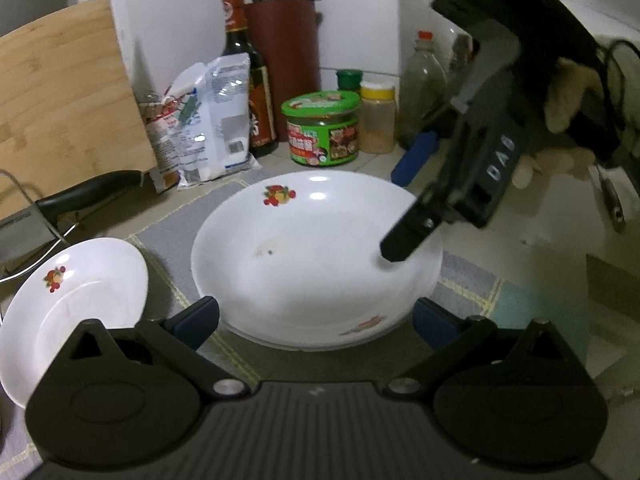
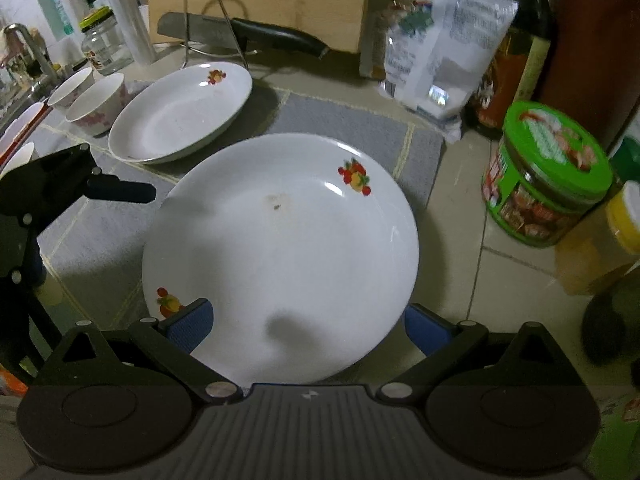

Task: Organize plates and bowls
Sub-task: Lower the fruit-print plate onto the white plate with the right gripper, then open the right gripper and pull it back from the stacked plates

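Left wrist view: the left gripper has its blue fingers spread wide apart, one on each side of the near rim of the large plate, gripping nothing. That plate rests on the grey mat on the surface. The small plate sits tilted at 8 o'clock. The right gripper hangs over the large plate's rim at 3 o'clock. A green-lidded jar stands at 12 o'clock.

Right wrist view: the right gripper is also open wide, fingers flanking the large plate at 6 o'clock. The small plate lies at 11 o'clock, two cups beside it, and the left gripper is at 9 o'clock
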The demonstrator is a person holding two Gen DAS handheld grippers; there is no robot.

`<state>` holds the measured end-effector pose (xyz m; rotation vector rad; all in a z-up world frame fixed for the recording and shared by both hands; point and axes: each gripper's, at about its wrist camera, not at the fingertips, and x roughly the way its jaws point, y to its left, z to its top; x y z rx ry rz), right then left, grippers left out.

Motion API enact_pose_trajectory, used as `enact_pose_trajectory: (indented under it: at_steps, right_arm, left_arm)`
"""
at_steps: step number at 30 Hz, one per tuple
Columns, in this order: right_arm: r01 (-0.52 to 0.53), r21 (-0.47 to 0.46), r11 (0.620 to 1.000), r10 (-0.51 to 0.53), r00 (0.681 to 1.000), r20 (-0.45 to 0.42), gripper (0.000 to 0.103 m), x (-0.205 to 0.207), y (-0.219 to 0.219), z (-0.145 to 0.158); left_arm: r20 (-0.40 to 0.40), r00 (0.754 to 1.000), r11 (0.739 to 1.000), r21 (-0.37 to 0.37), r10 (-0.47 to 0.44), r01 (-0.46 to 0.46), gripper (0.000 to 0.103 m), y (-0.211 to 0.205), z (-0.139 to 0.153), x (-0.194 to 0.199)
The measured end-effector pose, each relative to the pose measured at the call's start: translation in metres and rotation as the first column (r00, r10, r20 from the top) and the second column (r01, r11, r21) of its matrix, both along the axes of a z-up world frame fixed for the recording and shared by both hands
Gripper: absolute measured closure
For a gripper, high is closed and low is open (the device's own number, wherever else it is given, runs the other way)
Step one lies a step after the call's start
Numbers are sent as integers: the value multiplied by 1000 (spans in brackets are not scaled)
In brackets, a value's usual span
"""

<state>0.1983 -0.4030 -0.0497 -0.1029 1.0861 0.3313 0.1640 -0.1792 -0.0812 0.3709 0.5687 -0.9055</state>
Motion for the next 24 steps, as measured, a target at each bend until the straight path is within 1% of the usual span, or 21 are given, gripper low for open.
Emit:
enact_pose_trajectory:
  at_steps: [2,6,9,12,15,20,24]
  right_arm:
    - [-9,-19,1000,10,999,37,0,-4,3,4]
    - [11,-13,1000,-10,998,70,0,-8,5,6]
    - [32,-26,999,-30,995,98,0,-13,12,6]
    - [47,-24,999,-44,991,127,0,-18,20,7]
    - [57,-25,998,-52,984,171,0,-24,32,11]
    - [64,-23,998,-57,970,235,0,-33,60,16]
    - [68,12,998,-69,962,264,0,-39,88,19]
  left_arm:
    - [1,1000,1000,-6,14,-14,1,2,2,-2]
    - [10,999,999,-16,52,-52,1,7,5,-8]
    - [6,996,996,-16,85,-85,1,13,8,-13]
    - [8,992,992,-23,128,-128,1,21,12,-19]
    - [-7,985,984,-45,174,-174,1,34,16,-24]
    - [-22,957,955,-47,291,-291,1,63,20,-31]
    - [-47,931,929,-58,363,-365,1,95,21,-37]
